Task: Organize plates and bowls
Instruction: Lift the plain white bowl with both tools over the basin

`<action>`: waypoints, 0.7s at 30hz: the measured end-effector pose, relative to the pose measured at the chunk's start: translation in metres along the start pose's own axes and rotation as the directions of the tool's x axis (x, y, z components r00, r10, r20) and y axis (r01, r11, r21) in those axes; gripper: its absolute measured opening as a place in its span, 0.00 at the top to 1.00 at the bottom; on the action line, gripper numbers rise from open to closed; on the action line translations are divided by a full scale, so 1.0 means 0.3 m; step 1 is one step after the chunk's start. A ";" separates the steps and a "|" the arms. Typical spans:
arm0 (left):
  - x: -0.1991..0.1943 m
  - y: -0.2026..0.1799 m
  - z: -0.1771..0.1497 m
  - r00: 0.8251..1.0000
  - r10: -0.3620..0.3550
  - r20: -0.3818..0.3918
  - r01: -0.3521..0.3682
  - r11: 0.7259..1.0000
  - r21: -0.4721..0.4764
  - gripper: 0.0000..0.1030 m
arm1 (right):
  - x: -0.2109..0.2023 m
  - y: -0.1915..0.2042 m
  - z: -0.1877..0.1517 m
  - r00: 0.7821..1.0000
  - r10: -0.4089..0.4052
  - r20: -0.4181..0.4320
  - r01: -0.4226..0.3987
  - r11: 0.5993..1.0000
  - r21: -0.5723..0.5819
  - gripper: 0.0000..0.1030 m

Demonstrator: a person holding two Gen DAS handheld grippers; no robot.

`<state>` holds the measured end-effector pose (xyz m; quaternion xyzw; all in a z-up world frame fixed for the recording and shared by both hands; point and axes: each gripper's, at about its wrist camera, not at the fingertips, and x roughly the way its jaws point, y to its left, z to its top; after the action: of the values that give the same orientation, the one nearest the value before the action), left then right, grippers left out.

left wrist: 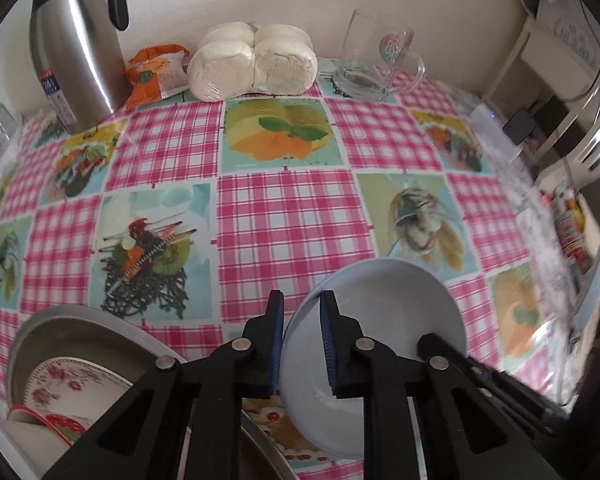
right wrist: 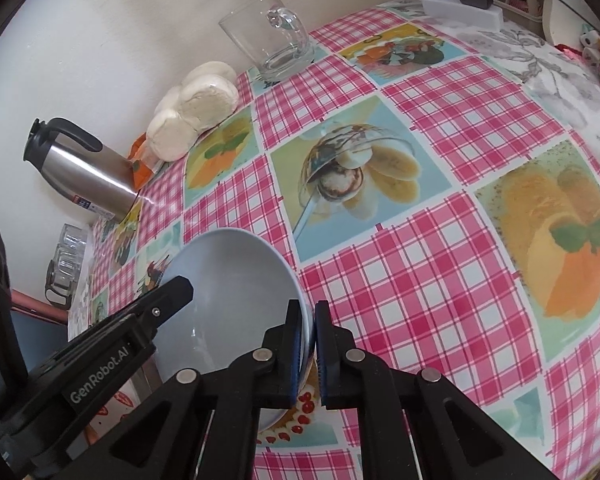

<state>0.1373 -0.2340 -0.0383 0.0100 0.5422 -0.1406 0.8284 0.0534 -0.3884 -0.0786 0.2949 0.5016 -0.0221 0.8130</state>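
A pale blue bowl (left wrist: 388, 308) is held tilted just over the checked tablecloth, gripped from both sides. My left gripper (left wrist: 302, 294) is shut on its left rim, one blue pad outside the wall and one inside. My right gripper (right wrist: 307, 304) is shut on the opposite rim of the bowl (right wrist: 232, 280), with the thin wall pinched between its pads. In the right wrist view the left gripper (right wrist: 176, 288) reaches in over the far rim. A metal basin (left wrist: 80, 328) at the lower left holds a floral plate (left wrist: 68, 376) and a red-patterned dish (left wrist: 60, 428).
Along the wall stand a steel thermos (left wrist: 76, 60), an orange packet (left wrist: 156, 72), wrapped white buns (left wrist: 252, 64) and a glass mug (left wrist: 380, 60). Glass cups (right wrist: 66, 256) sit at the table's left edge. A white box (right wrist: 460, 8) lies at the far right corner.
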 end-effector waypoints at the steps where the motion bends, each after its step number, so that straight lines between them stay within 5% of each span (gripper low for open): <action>1: -0.012 0.001 0.002 1.000 -0.015 0.008 0.015 1.000 -0.005 0.82 | -0.005 -0.008 -0.001 1.000 0.010 -0.003 -0.010 1.000 0.011 0.93; 10: -0.191 0.014 0.023 0.989 -0.073 0.127 0.074 0.997 -0.006 0.82 | -0.129 0.037 0.010 0.996 0.075 0.054 -0.075 0.997 0.004 0.93; 21: -0.472 0.177 -0.020 0.951 -0.122 0.285 0.158 0.982 -0.107 0.82 | -0.296 0.259 -0.019 0.980 0.167 0.110 -0.155 0.982 -0.110 0.93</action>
<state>0.0920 -0.1505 0.0796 -0.1017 0.4280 -0.1641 0.8829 0.0307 -0.3445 0.0286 0.2913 0.4273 0.0515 0.8544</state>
